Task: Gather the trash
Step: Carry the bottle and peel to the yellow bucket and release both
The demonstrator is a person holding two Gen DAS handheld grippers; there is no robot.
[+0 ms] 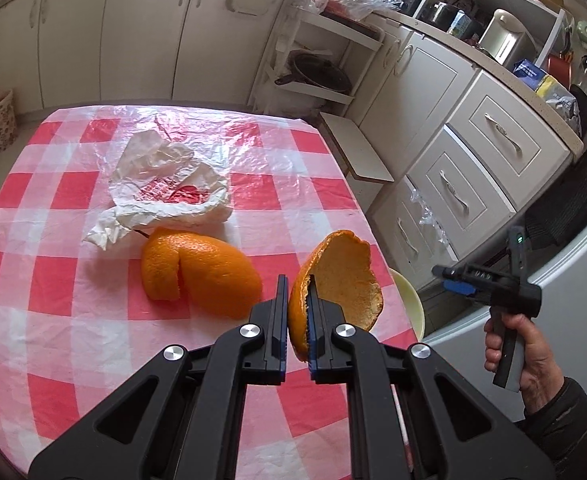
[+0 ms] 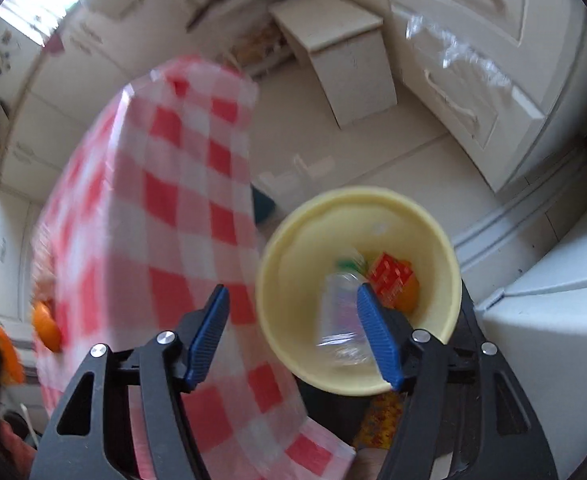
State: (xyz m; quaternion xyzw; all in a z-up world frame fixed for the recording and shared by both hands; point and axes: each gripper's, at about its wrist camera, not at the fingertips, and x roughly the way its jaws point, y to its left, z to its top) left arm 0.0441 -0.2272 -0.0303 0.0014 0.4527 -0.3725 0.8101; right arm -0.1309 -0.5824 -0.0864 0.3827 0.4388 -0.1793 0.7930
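Left wrist view: left tool (image 1: 295, 316) clenched on a curved piece of orange peel (image 1: 333, 280), pinched at its near edge and lifted off the bench (image 1: 53, 280).
Held peel: pale inner side facing right, orange skin facing left, clear of the checked cloth.
Second peel: larger orange peel piece (image 1: 201, 276) lying skin-up on the bench, just left of the tool tips, apart from the held piece.
Bag: crumpled white plastic bag (image 1: 165, 188) farther back on the bench, touching or nearly touching the second peel; cannot tell which.
Right wrist view: right tool (image 2: 289, 332) released, blue pads apart, nothing between them; hovers over the near rim of a yellow bin (image 2: 293, 240) standing on the floor at the right edge of the bench.
Bin contents: clear plastic bottle (image 2: 341, 320), a red carton-like item (image 2: 391, 276) and something orange beneath, all blurred.
Right hand: a person's hand (image 1: 509, 344) gripping the right tool's handle, seen far right in the left wrist view.
Step in hand: probably carrying the held peel toward the bin.
Next move calls for: swinging the left tool rightward past the bench edge until the peel hangs over the bin mouth, then letting go.
Left over: second peel and bag yet to collect; right tool free for either.
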